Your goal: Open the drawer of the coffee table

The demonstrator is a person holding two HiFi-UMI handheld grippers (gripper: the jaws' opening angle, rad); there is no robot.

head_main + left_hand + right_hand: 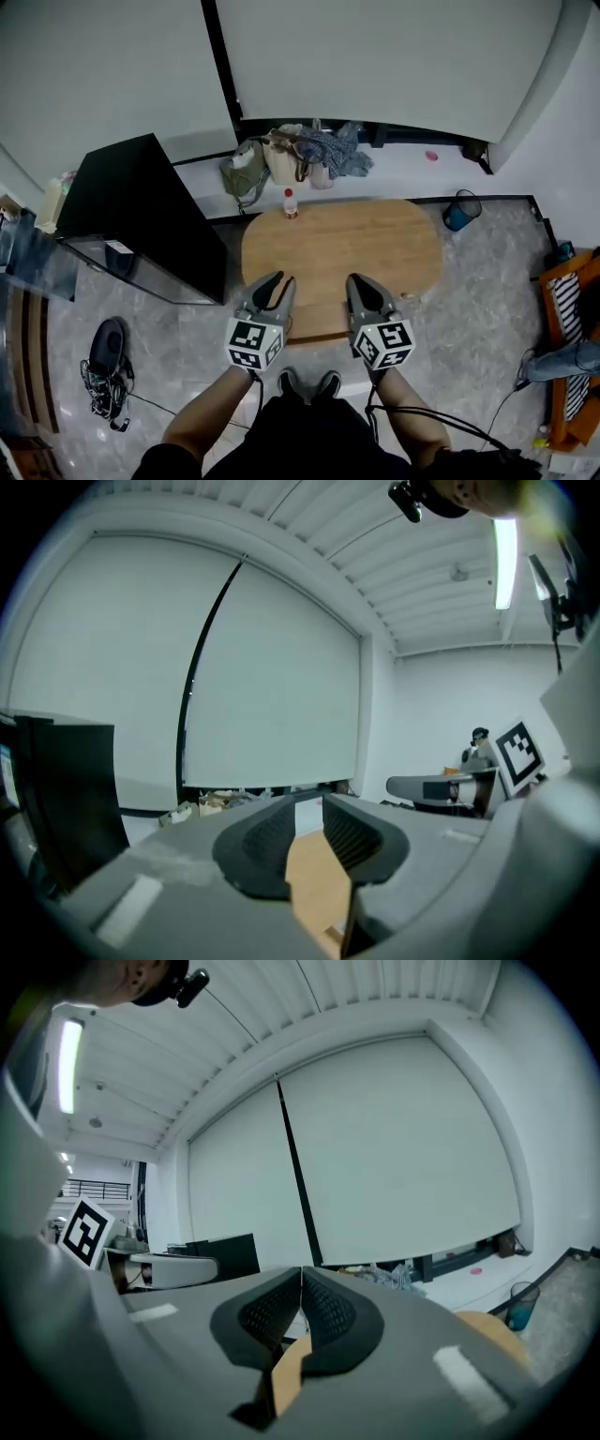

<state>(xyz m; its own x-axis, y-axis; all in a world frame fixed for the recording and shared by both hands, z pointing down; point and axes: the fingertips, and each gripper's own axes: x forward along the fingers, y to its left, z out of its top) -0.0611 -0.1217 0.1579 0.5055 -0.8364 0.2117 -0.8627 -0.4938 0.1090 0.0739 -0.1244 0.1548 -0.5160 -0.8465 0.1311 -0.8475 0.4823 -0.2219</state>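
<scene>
Left fingers [281,279] stand slightly apart with nothing between them; right fingers [301,1290] are pressed together, empty. Both hover side by side above the near edge of the oval wooden counter [342,244], which has a small bottle [291,203] on its far-left rim; its drawer cannot be made out

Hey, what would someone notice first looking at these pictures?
The oval wooden table sits in the centre, with a small bottle at its far edge. The left tool and right tool hang over its near edge, both empty. A black cabinet stands to the left.
</scene>
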